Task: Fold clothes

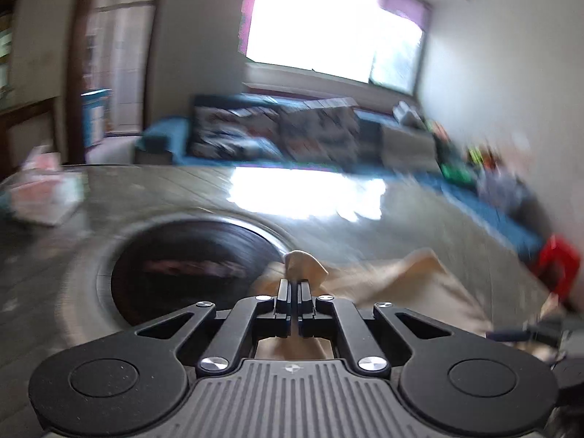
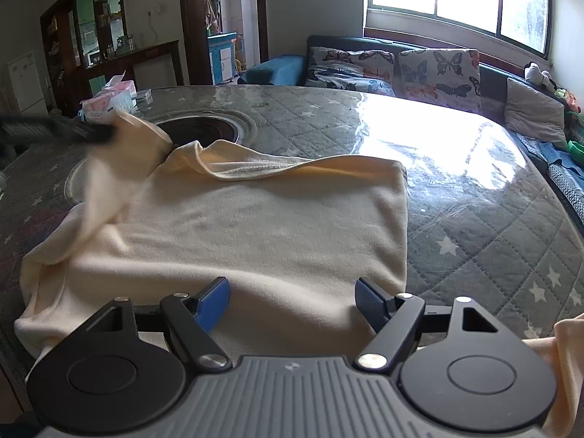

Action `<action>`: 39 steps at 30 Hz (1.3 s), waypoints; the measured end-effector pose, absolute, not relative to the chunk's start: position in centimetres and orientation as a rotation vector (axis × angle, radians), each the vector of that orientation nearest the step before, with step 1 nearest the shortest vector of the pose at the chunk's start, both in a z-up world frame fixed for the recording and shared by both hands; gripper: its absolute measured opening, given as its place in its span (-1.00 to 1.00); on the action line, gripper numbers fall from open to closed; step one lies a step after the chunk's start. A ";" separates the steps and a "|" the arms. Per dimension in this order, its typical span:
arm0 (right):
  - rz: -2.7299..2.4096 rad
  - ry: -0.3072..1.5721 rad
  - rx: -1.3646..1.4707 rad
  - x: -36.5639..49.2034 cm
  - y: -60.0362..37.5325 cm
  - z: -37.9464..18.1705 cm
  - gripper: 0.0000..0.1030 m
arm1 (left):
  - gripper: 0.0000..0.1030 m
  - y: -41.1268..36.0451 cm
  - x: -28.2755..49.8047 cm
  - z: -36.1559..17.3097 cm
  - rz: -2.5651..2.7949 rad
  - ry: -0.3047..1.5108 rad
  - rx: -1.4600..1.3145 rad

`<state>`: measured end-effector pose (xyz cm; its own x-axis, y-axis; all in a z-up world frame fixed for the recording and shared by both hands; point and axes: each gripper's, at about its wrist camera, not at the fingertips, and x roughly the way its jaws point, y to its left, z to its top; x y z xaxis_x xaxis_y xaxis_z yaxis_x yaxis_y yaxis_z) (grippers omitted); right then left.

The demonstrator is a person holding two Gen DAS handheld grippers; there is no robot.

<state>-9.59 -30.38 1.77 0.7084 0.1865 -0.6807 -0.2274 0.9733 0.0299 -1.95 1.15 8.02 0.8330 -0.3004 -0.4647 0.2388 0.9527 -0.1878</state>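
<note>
- We found the left gripper [image 1: 294, 284] clamped on a pinch of the cream garment [image 2: 255, 226]; a tuft of cloth stuck out just past its tips, more showing behind the fingers.
- Left wrist view was heavily blurred; detail beyond the tips was poor.
- We noted the right gripper [image 2: 292, 304] spread wide, nothing between the pads, hovering over the near part of the garment.
- Garment lay mostly flat on the quilted table [image 2: 492, 219] directly ahead of the right gripper, far edge bunched into a fold.
- One corner was raised, ahead-left of the right gripper, held by the left gripper [image 2: 104, 133].
- Dark round inset [image 2: 204, 131] sat beyond the garment; tissue pack [image 2: 109, 104] further ahead-left.
- Sofa w/ butterfly cushions [image 2: 394, 69] stood past the table.
</note>
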 end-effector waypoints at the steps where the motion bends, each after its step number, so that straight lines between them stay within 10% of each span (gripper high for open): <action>1: 0.230 0.748 -0.058 -9.6 -30.4 1.8 0.50 | -0.94 2.9 -2.6 8.6 -0.266 0.498 -0.162; 15: 0.297 0.730 -0.121 -10.8 -28.8 3.2 0.50 | -0.93 16.8 -9.1 4.2 0.059 0.617 -0.271; 39: 0.609 0.863 -0.253 -16.7 -24.4 2.5 0.22 | -0.79 11.0 -7.1 2.5 -0.016 0.723 -0.091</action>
